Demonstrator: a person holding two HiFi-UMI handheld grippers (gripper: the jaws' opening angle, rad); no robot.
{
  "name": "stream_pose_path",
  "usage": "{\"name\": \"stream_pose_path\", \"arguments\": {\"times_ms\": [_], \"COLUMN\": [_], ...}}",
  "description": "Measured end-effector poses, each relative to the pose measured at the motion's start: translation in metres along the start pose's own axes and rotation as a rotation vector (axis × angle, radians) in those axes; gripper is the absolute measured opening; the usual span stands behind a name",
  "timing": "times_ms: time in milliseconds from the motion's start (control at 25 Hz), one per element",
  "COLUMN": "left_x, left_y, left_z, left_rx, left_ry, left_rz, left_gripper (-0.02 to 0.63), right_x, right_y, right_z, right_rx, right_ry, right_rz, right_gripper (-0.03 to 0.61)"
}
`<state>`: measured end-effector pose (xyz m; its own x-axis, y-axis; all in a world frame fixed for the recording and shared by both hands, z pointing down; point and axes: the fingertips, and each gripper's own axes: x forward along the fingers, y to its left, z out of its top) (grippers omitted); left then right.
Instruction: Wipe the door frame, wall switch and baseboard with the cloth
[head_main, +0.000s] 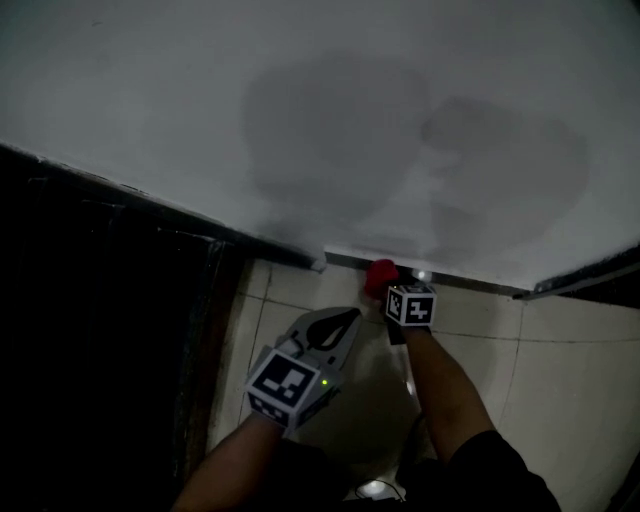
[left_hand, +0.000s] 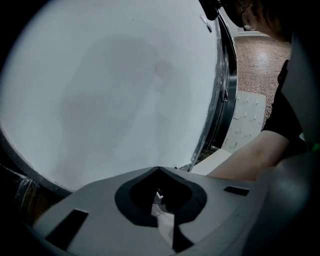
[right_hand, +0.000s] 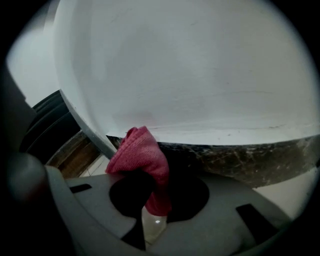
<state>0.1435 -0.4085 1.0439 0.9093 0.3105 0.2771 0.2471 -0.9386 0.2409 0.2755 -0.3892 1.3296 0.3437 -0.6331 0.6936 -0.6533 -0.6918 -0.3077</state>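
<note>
Low at the baseboard, cloth in the right tongs

Nearest, the left gripper hovers over the floor tiles, jaws together on nothing. Beyond it the right gripper is clamped on the red cloth, which bunches at the dark baseboard under the white wall; contact is unclear. I judge the baseboard wipe is in hand. No switch is in view, and dim light hides whether what looks like the door frame is already clean

Pale tiled floor, dark, perhaps stone, baseboard standing along its far edge
</note>
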Motion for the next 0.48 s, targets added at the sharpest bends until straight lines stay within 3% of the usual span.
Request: {"name": "stream_pose_path", "arguments": {"times_ms": [120, 200, 320, 480], "left_x": [0.009, 0.013, 0.021, 0.037], "left_y": [-0.012, -0.015, -0.02, -0.029], "left_z": [-0.002, -0.005, 0.002, -0.007], "left_rx": [0.029, 0.058, 0.037, 0.055], "left_ry": [0.015, 0.027, 0.015, 0.08], "left_rz": [-0.02, -0.021, -0.018, 0.01], "left_gripper": [-0.008, -0.008, -0.008, -0.008], "right_x": [-0.009, -0.013, -0.017, -0.025], "right_y": [-0.022, -0.029, -0.034, -0.048], "right_z": [-0.004, -0.01, -0.009, -0.009], "right_rx": [0.031, -0.009, -0.072, -0.069], "right_ry": [0.011, 0.04, 0.057, 0.051], "right_rz": [-0.019, -0.017, 0.0, -0.01], "right_gripper": [0.061, 0.061, 0.061, 0.061]}}
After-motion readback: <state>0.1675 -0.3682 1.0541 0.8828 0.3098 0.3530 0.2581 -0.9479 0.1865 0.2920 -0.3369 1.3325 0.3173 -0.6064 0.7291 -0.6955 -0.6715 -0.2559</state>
